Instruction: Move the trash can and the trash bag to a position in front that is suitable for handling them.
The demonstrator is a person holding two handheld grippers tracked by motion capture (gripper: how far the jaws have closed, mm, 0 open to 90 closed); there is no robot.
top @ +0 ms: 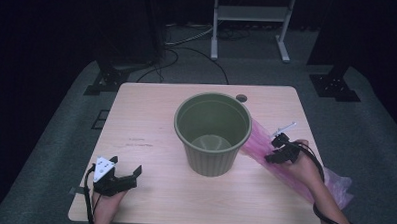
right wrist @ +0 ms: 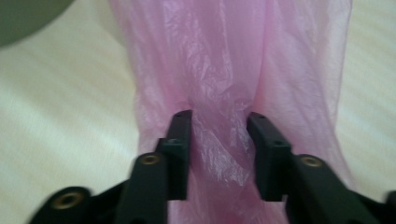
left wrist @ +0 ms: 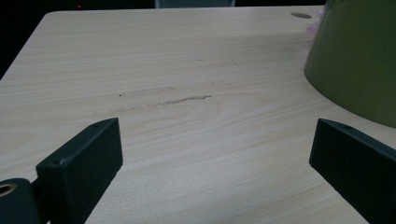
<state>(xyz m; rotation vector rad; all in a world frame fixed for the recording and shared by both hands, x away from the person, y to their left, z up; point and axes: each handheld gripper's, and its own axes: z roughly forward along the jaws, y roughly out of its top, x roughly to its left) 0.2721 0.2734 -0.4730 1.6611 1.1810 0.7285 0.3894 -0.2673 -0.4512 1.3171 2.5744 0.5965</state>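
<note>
the pink plastic bag (right wrist: 224,70) lies flat along the right side of the table (top: 151,115), one end running up against the wall of the green bin (top: 213,135) and the other spilling over the table's right edge near the front corner. it looks meant to line the bin, which stands upright and empty at the middle of the table, mouth open and ready for it.

the right gripper (top: 280,147) is down on the bag partway along its length, just beside the bin. in the right gripper view its jaws stand narrowed on a bunched fold of the film, which puckers between them, so i judge the fold is pinched, likely to lift the bag off the wood. thin film like this slips easily, so a gathered fold gives more to grip than a single layer.

the left gripper (top: 115,176) sits at the front left of the table, well apart from the bin, its jaws spread wide with nothing between them, probably waiting to help spread the bag's mouth.
</note>
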